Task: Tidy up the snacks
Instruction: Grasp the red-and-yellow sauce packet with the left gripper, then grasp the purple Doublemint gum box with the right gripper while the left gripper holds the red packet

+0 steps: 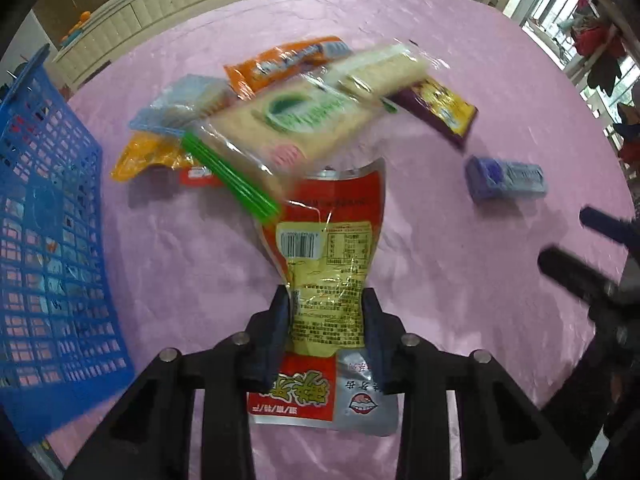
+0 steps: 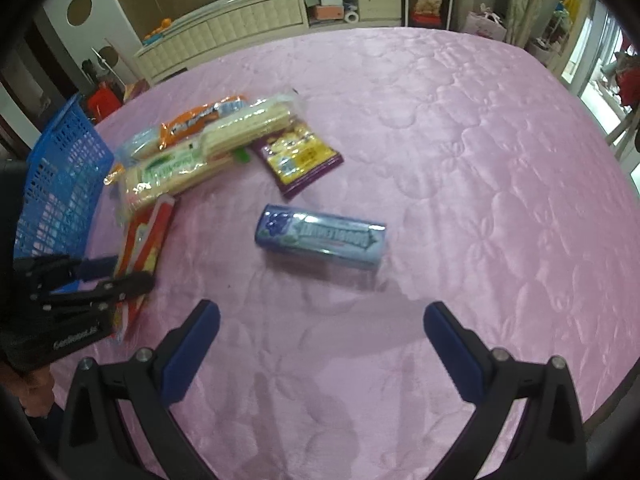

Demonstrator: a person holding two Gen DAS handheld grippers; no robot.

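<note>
Snacks mostly loose on the pink worktop (image 2: 440,140), not yet sorted. Red-and-yellow packet (image 1: 332,276) pinched at its middle by the left gripper (image 1: 326,320), fingers (image 1: 280,320) pressed into both sides, far end reaching to the pile. Right gripper (image 2: 320,344) hovering above bare cloth, fingers (image 2: 192,344) spread wide, nothing between them. Blue basket (image 1: 52,240) standing at the left edge, apparently empty so far, though hard to tell through the mesh. Left to do, judging by the layout: nearly everything. Heaped near the basket: clear-wrapped cracker pack (image 1: 280,128) with green stripes, second cracker sleeve (image 1: 380,68), orange pouch (image 1: 280,60), pale blue pack (image 1: 184,100), yellow-orange bag (image 1: 140,152). Lying apart: purple-and-yellow sachet (image 2: 300,156) just beside the pile, blue gum box (image 2: 320,236) alone, nearest the right gripper. Likely first item of the job in hand, basket the probable destination.
</note>
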